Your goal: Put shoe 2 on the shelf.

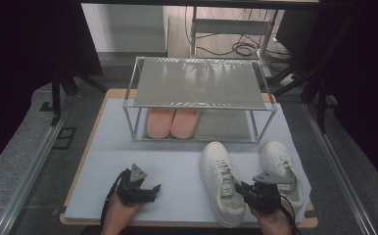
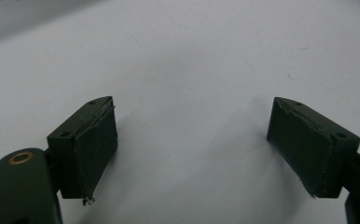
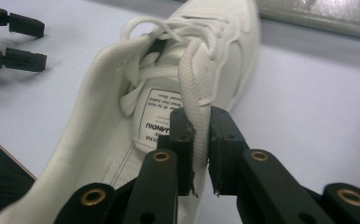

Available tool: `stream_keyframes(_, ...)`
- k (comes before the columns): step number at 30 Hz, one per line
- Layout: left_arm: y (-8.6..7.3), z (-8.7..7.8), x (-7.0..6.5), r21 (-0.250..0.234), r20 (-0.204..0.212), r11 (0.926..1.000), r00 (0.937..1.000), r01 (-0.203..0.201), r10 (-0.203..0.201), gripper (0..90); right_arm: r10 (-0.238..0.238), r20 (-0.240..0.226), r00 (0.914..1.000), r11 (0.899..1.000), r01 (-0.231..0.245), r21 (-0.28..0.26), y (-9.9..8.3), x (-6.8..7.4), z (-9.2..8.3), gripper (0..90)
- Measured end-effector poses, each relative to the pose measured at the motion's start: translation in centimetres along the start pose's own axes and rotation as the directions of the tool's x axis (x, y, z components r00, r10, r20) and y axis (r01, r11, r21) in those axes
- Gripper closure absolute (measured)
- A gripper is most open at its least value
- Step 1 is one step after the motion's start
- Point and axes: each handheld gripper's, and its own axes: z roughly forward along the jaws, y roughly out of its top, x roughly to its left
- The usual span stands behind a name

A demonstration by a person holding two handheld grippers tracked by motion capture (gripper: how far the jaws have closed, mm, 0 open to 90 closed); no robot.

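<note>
R gripper (image 3: 201, 140) clamped on side wall of white sneaker (image 3: 169, 93), pads pinching padded collar edge beside tongue label; thin fabric squashed flat between jaws. Same grip seen from above (image 1: 246, 188), at shoe's opening, heel end toward person. Sneaker lying on white mat (image 1: 177, 166), front-right area, toe pointing at shoe rack (image 1: 197, 98). Second white sneaker (image 1: 281, 166) just beside it to the right, partly behind the R gripper body. L gripper (image 2: 192, 140) released, jaws wide apart, nothing between, hovering low over bare mat; from above (image 1: 150, 188) well apart from both shoes, front-left.

Handling, judged: shoe prob. light, upper soft & floppy, sole stiffer. Collar hold OK for a lift but likely to hang toe-down & swing; fabric could slip if pinch shallow. Deeper bite on heel counter = firmer.

Rack: two metal shelves, top one bare, lower one holding pink slippers (image 1: 172, 122) at left, free space to their right.
</note>
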Motion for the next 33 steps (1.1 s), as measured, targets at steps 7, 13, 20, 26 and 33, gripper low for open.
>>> stream_keyframes(7, 0.0, 0.0, 0.0, 0.0, 0.0, 1.0, 1.0, 0.0, 0.0, 16.1, -0.034, -0.025, 0.9991, 0.999, 0.034, 0.006, 0.5, 0.2, 0.5, 82.5)
stream_keyframes(13, 0.0, 0.0, 0.0, 0.0, 0.0, 1.0, 1.0, 0.0, 0.0, 16.1, -0.028, -0.061, 0.9977, 1.0, 0.029, 0.006, 0.5, -0.2, 0.5, 73.3)
stream_keyframes(20, 0.0, 0.0, 0.0, 0.0, 0.0, 1.0, 1.0, 0.0, 0.0, 16.1, -0.038, -0.082, 0.9959, 0.999, 0.037, -0.01, 0.6, -0.1, -0.9, 74.5)
stream_keyframes(26, 0.0, 0.0, 0.0, 0.001, 0.0, 1.0, 1.0, -0.001, 0.001, 16.1, -0.026, -0.117, 0.9927, 1.0, 0.025, -0.013, 0.3, 0.0, -2.0, 89.3)
stream_keyframes(33, 0.0, 0.0, 0.0, 0.001, -0.001, 1.0, 1.0, -0.002, 0.002, 16.2, -0.054, -0.14, 0.9887, 0.997, 0.06, 0.04, 0.0, 0.6, -1.5, 89.9)
